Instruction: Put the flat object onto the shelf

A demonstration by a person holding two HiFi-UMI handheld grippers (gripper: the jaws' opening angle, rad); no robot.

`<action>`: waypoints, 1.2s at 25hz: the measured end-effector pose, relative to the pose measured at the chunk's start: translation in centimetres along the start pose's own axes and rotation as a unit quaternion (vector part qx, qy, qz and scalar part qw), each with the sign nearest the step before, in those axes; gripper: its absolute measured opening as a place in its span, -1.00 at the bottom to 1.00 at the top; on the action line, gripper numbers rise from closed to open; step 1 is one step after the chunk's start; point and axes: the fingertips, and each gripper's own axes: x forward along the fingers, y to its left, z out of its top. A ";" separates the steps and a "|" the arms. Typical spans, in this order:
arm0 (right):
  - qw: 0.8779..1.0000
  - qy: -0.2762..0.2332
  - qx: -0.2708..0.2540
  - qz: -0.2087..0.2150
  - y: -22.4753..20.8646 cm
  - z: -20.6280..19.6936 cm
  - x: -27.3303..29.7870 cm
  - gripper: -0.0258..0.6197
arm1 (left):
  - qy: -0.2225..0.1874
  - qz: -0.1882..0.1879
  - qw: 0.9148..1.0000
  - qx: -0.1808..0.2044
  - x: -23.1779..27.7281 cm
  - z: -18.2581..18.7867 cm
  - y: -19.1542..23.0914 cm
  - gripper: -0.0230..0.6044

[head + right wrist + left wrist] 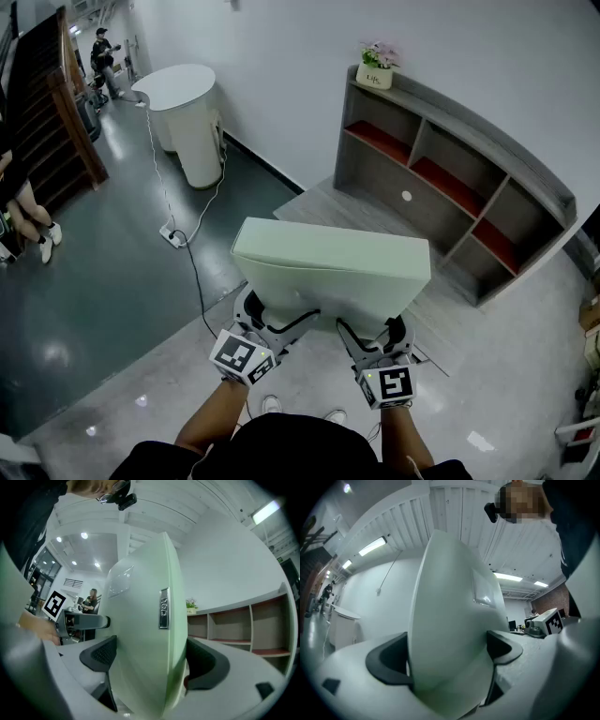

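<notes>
A pale green flat object (333,272), thick and rectangular, is held up off the floor in front of me by both grippers at its near edge. My left gripper (272,319) grips its left part and my right gripper (375,328) its right part. In the left gripper view the flat object (450,620) fills the gap between the left gripper's (450,656) dark pads. In the right gripper view the flat object (145,634), with a small metal badge, sits between the right gripper's (150,660) pads. The grey shelf (450,178) with red boards stands beyond, against the white wall, and shows as the shelf (234,625) at right.
A potted plant (375,67) stands on the shelf's left end. A white rounded counter (183,103) is at the back left, with a cable running to a power strip (173,232) on the dark floor. Wooden stairs (56,103) and a person's legs (28,220) are at far left.
</notes>
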 end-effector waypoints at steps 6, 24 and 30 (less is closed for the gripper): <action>1.000 0.012 0.020 0.006 0.3 -0.1 0.2 0.48 | 0.004 0.003 1.000 0.003 0.0 0.0 0.1 0.72; 0.999 0.031 0.008 0.005 6.8 0.8 3.5 0.51 | -0.005 0.004 1.000 -0.004 -5.1 0.3 5.3 0.72; 0.999 0.030 0.001 -0.016 8.2 0.5 3.9 0.51 | -0.007 -0.020 1.000 -0.006 -5.7 0.2 6.5 0.72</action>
